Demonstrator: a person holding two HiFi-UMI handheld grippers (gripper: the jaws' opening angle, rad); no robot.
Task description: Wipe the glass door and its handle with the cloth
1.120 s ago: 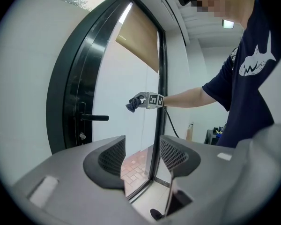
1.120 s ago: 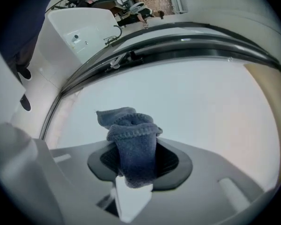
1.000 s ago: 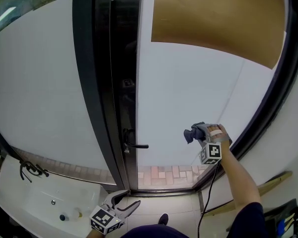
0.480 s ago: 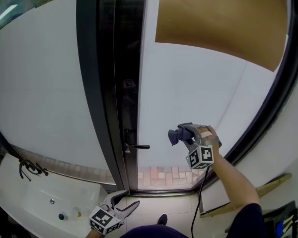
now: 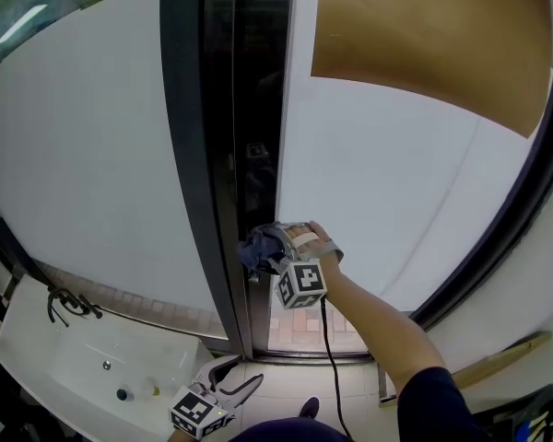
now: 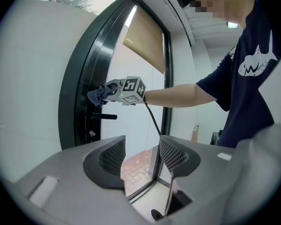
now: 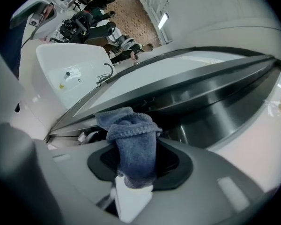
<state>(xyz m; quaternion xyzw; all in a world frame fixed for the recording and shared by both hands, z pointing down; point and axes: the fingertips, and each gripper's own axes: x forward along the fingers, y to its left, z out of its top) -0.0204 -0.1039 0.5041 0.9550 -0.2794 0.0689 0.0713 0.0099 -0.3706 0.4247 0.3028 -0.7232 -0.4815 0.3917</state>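
The glass door (image 5: 387,182) has frosted glass in a black frame (image 5: 217,155). My right gripper (image 5: 269,247) is shut on a blue-grey cloth (image 5: 256,249) and holds it against the frame edge at handle height. The handle is hidden behind cloth and gripper in the head view. In the left gripper view the cloth (image 6: 97,94) sits just above the black lever handle (image 6: 106,116). In the right gripper view the cloth (image 7: 133,144) is bunched between the jaws, facing the dark frame (image 7: 201,102). My left gripper (image 5: 224,384) hangs low, open and holding nothing, away from the door.
A white sink (image 5: 46,357) with a black tap (image 5: 70,304) stands at the lower left. A tan roller blind (image 5: 433,35) covers the top of the glass. Brick paving (image 5: 300,331) shows through the door's clear lower strip. A wooden strip (image 5: 498,353) leans at the right.
My right gripper has carried the cloth left across the glass to the frame edge at the handle, which it now hides. The left gripper has stayed low.
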